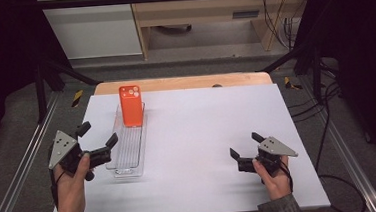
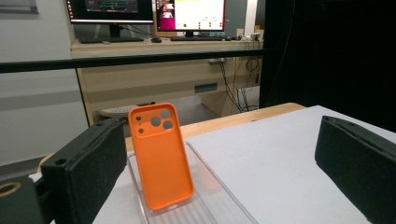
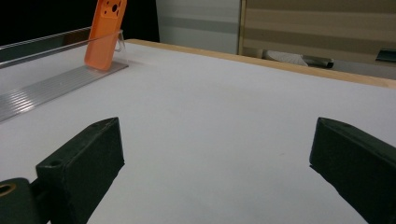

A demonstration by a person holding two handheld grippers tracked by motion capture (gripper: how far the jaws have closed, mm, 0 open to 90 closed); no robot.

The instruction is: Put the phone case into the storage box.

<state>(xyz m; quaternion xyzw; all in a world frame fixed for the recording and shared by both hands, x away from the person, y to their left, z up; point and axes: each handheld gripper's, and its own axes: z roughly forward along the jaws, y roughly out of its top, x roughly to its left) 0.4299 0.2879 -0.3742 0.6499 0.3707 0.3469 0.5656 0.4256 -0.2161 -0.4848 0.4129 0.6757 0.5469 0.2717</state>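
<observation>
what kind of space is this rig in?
Likely a lab or office data-collection station: monitors on a wooden desk behind, a framed table, an orange phone case in a clear tray.

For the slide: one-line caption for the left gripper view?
Open left gripper faces an orange phone case leaning upright in a clear tray.

orange case (image 1: 131, 106) in tray (image 1: 128, 155), grippers apart
</observation>
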